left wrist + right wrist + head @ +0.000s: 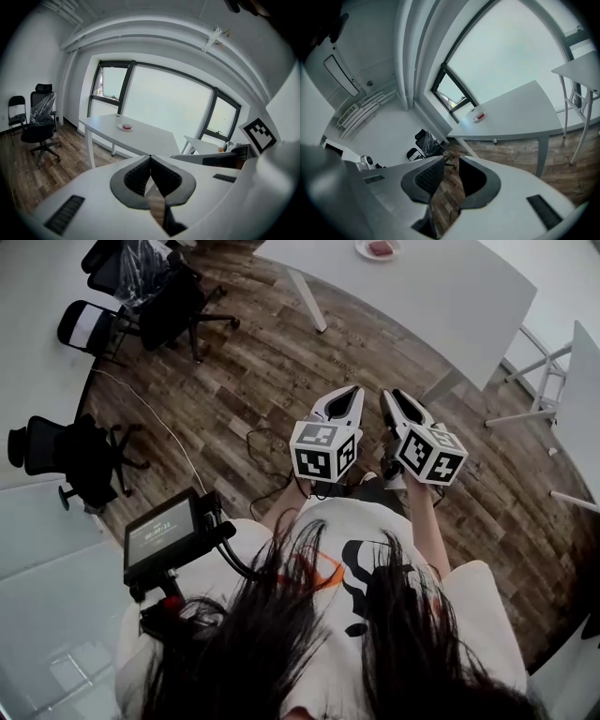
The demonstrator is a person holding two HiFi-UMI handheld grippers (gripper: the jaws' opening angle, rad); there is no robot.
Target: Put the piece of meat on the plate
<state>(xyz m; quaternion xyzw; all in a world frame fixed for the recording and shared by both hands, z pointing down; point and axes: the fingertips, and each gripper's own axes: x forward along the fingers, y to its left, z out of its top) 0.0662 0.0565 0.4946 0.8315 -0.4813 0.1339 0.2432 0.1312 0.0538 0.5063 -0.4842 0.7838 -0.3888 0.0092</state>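
Observation:
A small white plate [379, 249] with a red piece of meat [381, 247] on it stands on a white table [441, 296] far ahead of me. The left gripper view shows the same plate [125, 127] on the table [150, 138], and the right gripper view shows the plate [478, 116] and meat [480, 115]. Both grippers hang over the wooden floor, well short of the table. My left gripper [351, 392] [150, 158] is shut with its tips touching and nothing in it. My right gripper [390, 397] [451, 160] has a narrow gap between its jaws and holds nothing.
Black office chairs [169, 296] [75, 451] stand on the left of the wooden floor [272, 371], and a cable [159, 423] runs across it. A second white table [581, 399] with thin legs is at the right. A small screen [161, 532] is mounted at my chest.

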